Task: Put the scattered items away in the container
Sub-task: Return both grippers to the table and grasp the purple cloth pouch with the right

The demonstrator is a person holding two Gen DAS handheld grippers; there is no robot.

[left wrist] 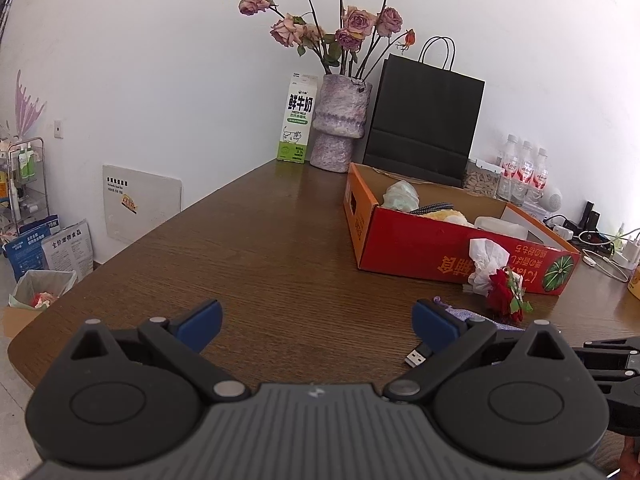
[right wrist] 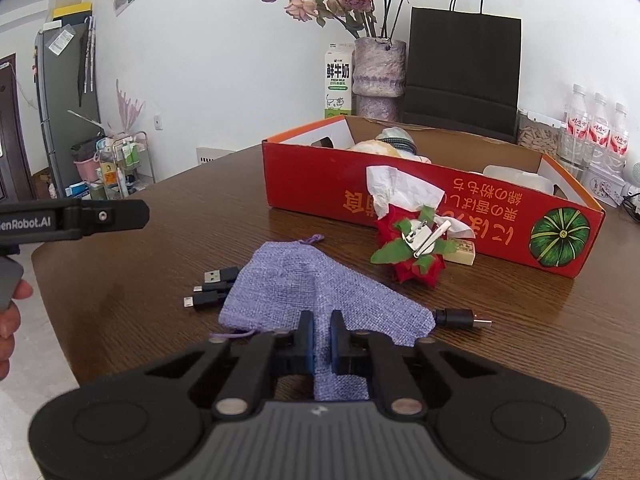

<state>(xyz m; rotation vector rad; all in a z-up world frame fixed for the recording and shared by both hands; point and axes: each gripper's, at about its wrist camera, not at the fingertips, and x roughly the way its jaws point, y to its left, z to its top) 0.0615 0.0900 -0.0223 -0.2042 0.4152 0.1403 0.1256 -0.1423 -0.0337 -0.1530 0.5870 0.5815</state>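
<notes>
A red cardboard box [right wrist: 500, 216] with a pumpkin picture holds several items and stands on the brown table; it also shows in the left wrist view [left wrist: 420, 244]. My right gripper [right wrist: 321, 326] is shut on a purple cloth pouch [right wrist: 304, 284] that lies over black USB cables [right wrist: 212, 290]. A red flower clip [right wrist: 416, 248], a crumpled tissue [right wrist: 396, 188] and a small beige block [right wrist: 462, 254] lie against the box front. My left gripper [left wrist: 316, 322] is open and empty over bare table, left of the flower clip [left wrist: 506, 292] and a USB plug [left wrist: 418, 356].
A milk carton [left wrist: 296, 118], a vase of dried roses [left wrist: 340, 124] and a black paper bag [left wrist: 424, 120] stand at the wall. Water bottles [right wrist: 596, 136] and a jar of seeds [right wrist: 536, 138] stand behind the box. The table edge [left wrist: 24, 344] is at the left.
</notes>
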